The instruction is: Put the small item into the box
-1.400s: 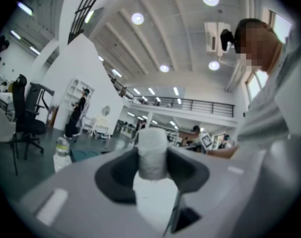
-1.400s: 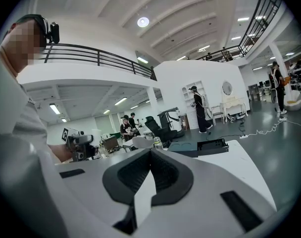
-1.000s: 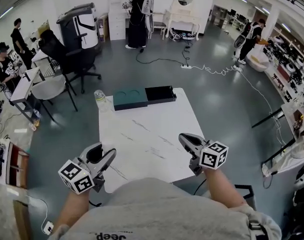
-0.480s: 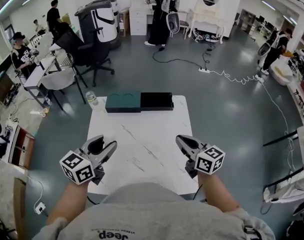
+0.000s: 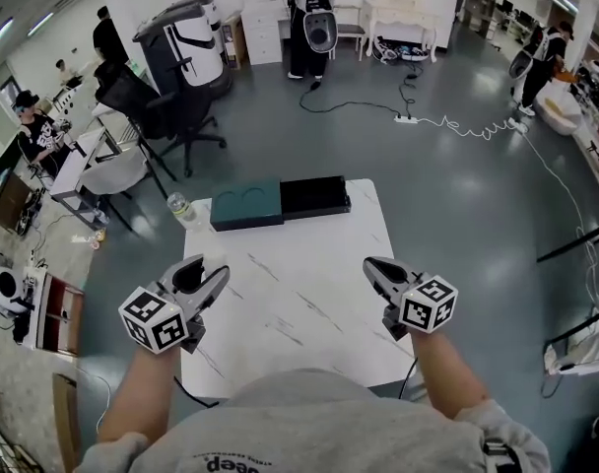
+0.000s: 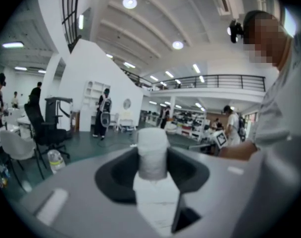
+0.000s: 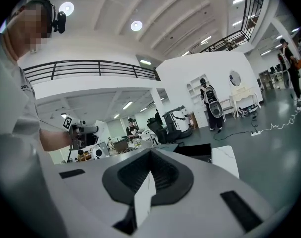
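Note:
My left gripper (image 5: 207,276) is over the near left of the white marble table (image 5: 299,294). In the left gripper view it (image 6: 152,150) is shut on a small white cylinder (image 6: 153,138), which stands upright between the jaws. My right gripper (image 5: 372,265) hovers over the near right of the table; its jaws (image 7: 151,155) meet with nothing between them. The box lies at the table's far edge, a teal part with two round recesses (image 5: 245,208) beside a black part (image 5: 315,195). The black part (image 7: 194,151) also shows ahead in the right gripper view.
A clear plastic bottle (image 5: 181,208) stands at the table's far left corner, next to the box. Office chairs (image 5: 147,116), desks and several people are on the floor beyond. A cable (image 5: 457,126) runs across the floor at the far right.
Both grippers have moved forward over the near part of the table, towards the box. The left gripper still holds the white cylinder.

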`<state>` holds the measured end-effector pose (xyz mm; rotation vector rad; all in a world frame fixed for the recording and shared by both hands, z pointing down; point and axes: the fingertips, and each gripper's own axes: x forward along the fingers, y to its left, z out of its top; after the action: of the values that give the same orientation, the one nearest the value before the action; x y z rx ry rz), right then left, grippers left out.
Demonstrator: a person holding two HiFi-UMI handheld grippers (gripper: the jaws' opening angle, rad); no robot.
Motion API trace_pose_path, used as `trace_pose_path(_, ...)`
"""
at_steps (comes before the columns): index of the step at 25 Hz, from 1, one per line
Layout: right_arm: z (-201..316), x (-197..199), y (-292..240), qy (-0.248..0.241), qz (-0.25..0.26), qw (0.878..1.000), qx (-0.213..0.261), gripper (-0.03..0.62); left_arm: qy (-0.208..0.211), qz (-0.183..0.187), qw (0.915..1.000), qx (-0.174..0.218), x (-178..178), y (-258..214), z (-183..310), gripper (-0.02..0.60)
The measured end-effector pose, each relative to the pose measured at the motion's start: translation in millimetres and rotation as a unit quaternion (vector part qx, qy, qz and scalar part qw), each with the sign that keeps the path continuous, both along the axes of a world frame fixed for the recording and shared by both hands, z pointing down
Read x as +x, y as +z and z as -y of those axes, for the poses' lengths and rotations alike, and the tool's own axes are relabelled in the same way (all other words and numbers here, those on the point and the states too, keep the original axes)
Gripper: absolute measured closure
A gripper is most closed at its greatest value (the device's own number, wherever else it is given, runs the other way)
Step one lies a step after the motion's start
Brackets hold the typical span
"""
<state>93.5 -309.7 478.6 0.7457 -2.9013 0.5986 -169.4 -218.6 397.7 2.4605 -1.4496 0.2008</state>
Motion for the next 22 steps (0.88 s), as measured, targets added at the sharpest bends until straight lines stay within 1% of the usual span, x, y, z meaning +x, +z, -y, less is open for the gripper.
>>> trace_pose_path(5,16,-32,13,0.034,-0.013,0.999,0.003,0.588,0.029,0.034,0.9990,0.000,-51,-2,37,0.402)
trace_pose_path(7,24,-41,9,0.041,-0.012,0.999,0.008,0.588,0.043,0.058,0.9973,-0.004,-63,-4,58,0.402)
trace_pose_path(9,33,-47,6,0.046,-0.012,0.999,0.015,0.588,0.060,0.084,0.9946,-0.009,-67,-2,78,0.402)
trace_pose_path(13,56,-51,9,0.058,-0.007,0.998,0.025,0.588,0.099,0.125,0.9869,-0.022,-58,6,119,0.402)
trace_pose_path(18,85,-50,21,0.072,-0.009,0.997,0.030,0.588,0.122,0.127,0.9834,-0.043,-40,16,172,0.402)
trace_pose_path(22,110,-49,37,0.086,-0.006,0.996,0.033,0.588,0.139,0.156,0.9761,-0.060,-21,35,208,0.402)
